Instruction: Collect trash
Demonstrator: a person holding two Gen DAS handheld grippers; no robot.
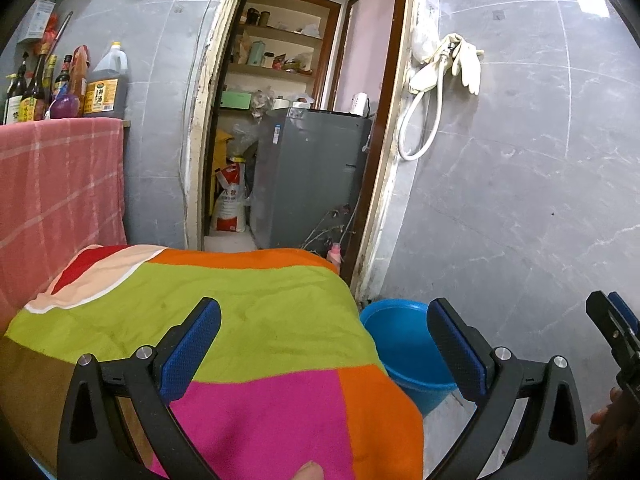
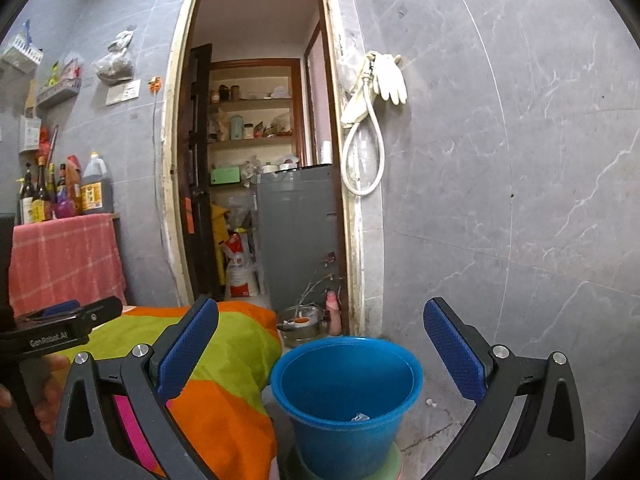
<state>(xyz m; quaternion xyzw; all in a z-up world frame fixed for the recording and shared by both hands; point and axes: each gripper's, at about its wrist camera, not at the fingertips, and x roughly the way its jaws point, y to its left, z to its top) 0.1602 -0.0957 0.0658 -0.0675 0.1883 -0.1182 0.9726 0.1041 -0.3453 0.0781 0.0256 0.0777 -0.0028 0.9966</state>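
A blue plastic bucket (image 2: 346, 396) stands on the floor beside a table draped in a multicoloured cloth (image 1: 248, 332). A small crumpled scrap (image 2: 361, 417) lies at its bottom. My right gripper (image 2: 320, 348) is open and empty, hovering just above and in front of the bucket. My left gripper (image 1: 324, 344) is open and empty over the cloth's right part; the bucket (image 1: 404, 344) shows between its fingers, lower right. The right gripper (image 1: 612, 332) shows at the left wrist view's right edge, and the left gripper (image 2: 68, 320) at the right wrist view's left edge.
A small white scrap (image 2: 431, 403) lies on the floor right of the bucket. A metal pot (image 2: 300, 322) and a pink bottle (image 2: 333, 316) stand by the doorway. A grey fridge (image 1: 308, 176) stands beyond it. Bottles (image 1: 60, 84) stand on a pink-clothed counter at left.
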